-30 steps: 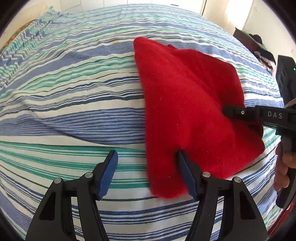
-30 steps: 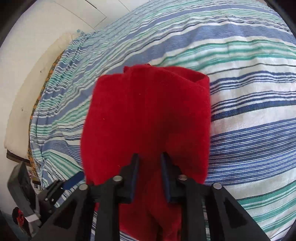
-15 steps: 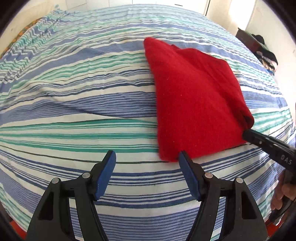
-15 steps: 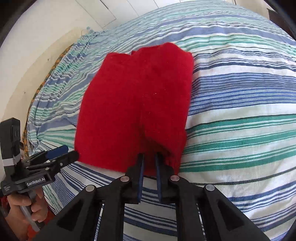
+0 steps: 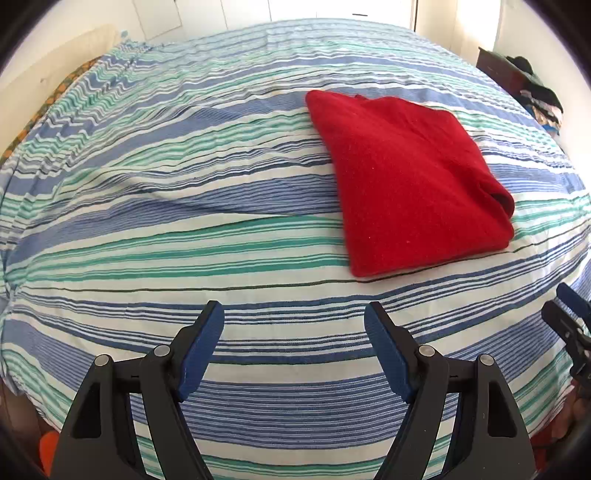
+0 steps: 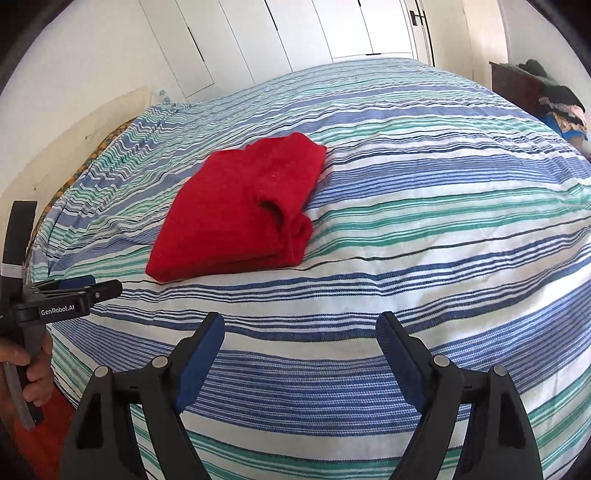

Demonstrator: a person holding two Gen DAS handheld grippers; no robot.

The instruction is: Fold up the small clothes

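Both cameras sit low at the near edge of the bed [image 5: 184, 221], tilted down across it toward the white cupboards [image 6: 295, 33] — the left one sees the red cloth [image 5: 406, 177] to its right, the right one to its left.

Left black plastic two-finger claw [image 5: 293, 347]: triangular cut-out arms, silver pivot screws, ribbed blue rubber pads [image 5: 201, 350]. From the right wrist view its body [image 6: 70, 299] carries white "GenRobot.AI" lettering and a pale band wrapped round its upright black block, with a grey trigger lever under the hand [image 6: 31, 363]. Right black plastic two-finger claw [image 6: 299, 354]: same build, same silver screws, same blue pads [image 6: 400, 360].
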